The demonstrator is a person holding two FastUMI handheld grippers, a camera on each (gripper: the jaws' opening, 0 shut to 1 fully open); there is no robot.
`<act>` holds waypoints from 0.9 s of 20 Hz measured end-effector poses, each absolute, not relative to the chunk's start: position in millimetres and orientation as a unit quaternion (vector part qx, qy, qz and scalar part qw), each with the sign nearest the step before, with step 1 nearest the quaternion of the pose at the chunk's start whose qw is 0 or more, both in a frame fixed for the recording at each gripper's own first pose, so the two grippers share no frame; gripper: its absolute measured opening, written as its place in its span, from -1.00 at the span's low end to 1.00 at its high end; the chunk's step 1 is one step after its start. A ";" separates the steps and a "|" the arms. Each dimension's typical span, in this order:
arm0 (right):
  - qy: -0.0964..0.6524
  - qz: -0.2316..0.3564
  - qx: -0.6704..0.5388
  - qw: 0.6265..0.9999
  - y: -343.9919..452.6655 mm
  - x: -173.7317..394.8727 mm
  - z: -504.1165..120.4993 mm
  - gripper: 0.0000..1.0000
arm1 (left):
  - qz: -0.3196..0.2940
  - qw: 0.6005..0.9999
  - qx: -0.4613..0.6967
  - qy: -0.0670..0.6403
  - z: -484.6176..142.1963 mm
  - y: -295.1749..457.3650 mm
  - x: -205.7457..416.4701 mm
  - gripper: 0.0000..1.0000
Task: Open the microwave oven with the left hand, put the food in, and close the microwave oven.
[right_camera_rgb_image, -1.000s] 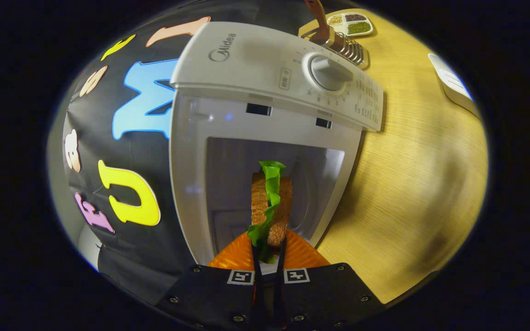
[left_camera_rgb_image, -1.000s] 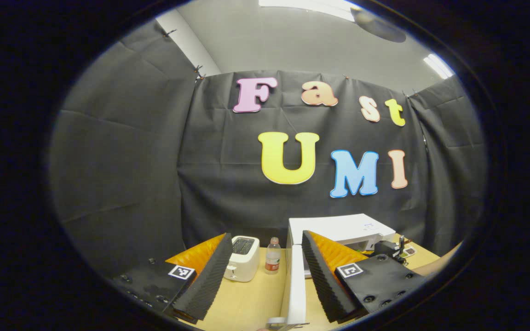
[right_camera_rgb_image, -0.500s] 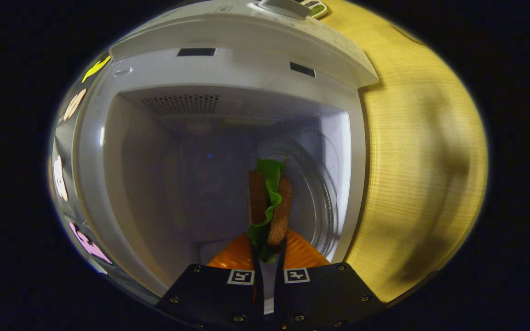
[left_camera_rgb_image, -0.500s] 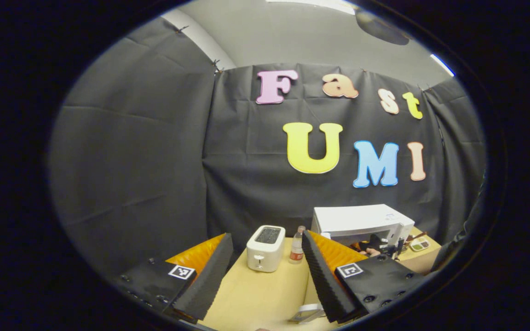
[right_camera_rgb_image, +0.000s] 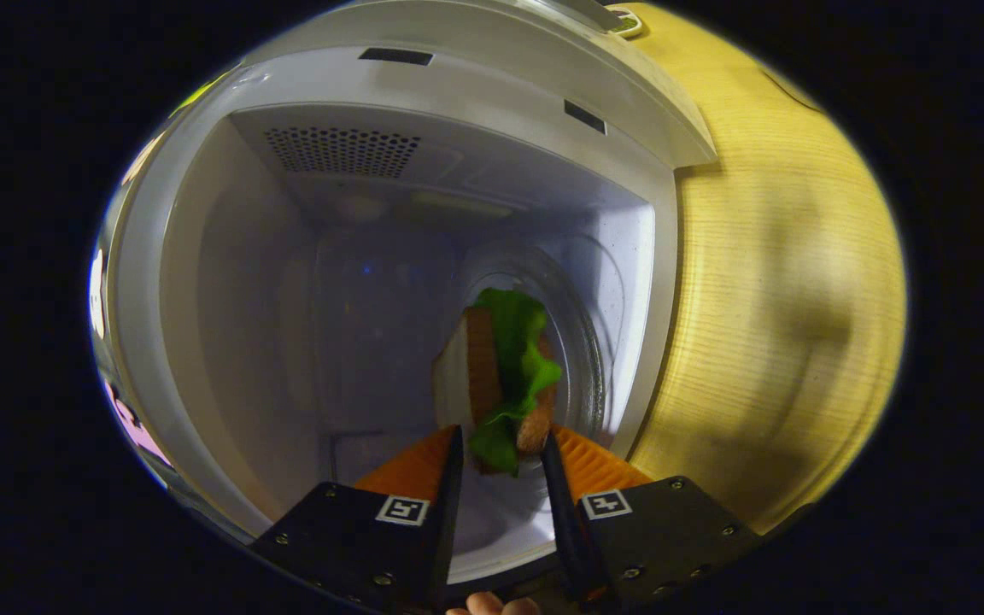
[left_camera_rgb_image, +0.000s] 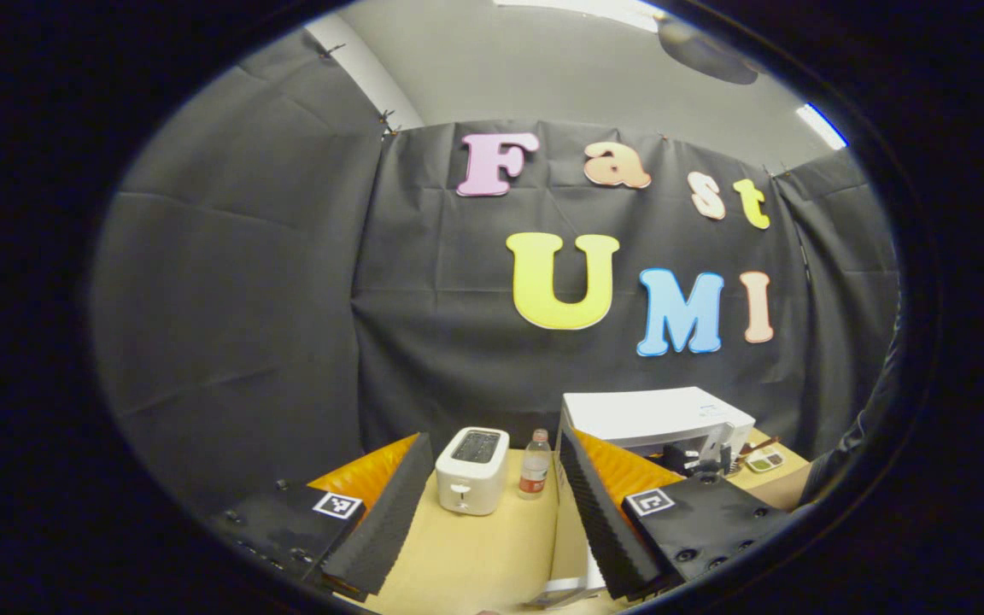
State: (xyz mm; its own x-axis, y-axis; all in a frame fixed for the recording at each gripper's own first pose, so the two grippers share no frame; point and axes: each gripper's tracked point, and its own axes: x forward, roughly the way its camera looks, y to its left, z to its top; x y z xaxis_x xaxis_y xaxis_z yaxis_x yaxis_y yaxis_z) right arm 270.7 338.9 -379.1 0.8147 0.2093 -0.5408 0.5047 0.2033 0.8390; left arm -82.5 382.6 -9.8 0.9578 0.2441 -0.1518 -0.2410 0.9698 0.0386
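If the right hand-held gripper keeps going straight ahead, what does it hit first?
Most likely the sandwich just beyond the right hand-held gripper, inside the microwave, with the glass turntable behind it; depth is unclear.

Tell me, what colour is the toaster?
White, with a dark slot on top. The toaster shows best in the left gripper view.

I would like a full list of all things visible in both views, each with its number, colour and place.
microwave oven: 1, white, on table, door open
sandwich: 1, brown bread with green lettuce, inside oven at the glass plate
glass plate: 1, clear, inside oven
toaster: 1, white, on table
bottle: 1, clear, beside toaster
small dish: 1, white, beside oven
table: 1, light wood
left gripper: 1, open
right gripper: 1, open, fingers astride sandwich
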 end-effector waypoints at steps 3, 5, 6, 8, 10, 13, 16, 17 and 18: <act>0.315 -0.065 0.572 0.754 338.0 247.6 -374.1 0.58 | 0.100 0.993 0.006 0.070 -5.7 366.2 -66.3 0.94; 0.325 -0.040 0.523 0.787 332.2 232.5 -366.3 0.87 | 0.085 0.994 0.004 0.067 -7.2 355.9 -57.6 0.94; 0.328 -0.027 0.503 0.799 329.1 225.1 -361.1 0.87 | 0.078 0.995 0.004 0.065 -7.8 349.7 -54.3 0.94; 0.340 0.000 0.450 0.826 321.5 206.5 -352.6 0.87 | 0.063 0.996 0.001 0.061 -7.9 336.9 -46.4 0.94; 0.348 0.030 0.392 0.851 312.3 183.2 -342.5 0.87 | 0.052 0.997 -0.002 0.058 -11.1 326.1 -37.6 0.94; 0.339 0.066 0.321 0.882 289.2 152.5 -320.6 0.87 | 0.032 0.998 -0.008 0.054 -13.8 306.3 -30.4 0.94; 0.300 0.090 0.247 0.917 256.9 123.1 -281.8 0.87 | 0.025 0.998 -0.015 0.061 -24.4 294.1 -24.3 0.94; 0.281 0.092 0.222 0.929 243.6 114.7 -265.9 0.87 | 0.023 0.998 -0.017 0.064 -27.4 289.1 -22.5 0.94; 0.261 0.095 0.198 0.940 231.4 107.2 -249.4 0.87 | 0.020 0.997 -0.019 0.065 -30.4 283.0 -22.2 0.94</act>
State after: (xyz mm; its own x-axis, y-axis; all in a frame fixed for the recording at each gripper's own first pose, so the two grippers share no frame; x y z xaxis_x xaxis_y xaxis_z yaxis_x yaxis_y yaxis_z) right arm 107.2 231.4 -249.4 0.8455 0.2819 -0.4535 -0.0745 0.9033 0.4226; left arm -22.2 283.0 -30.4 0.9907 0.0374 -0.1310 -0.0425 0.9984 -0.0362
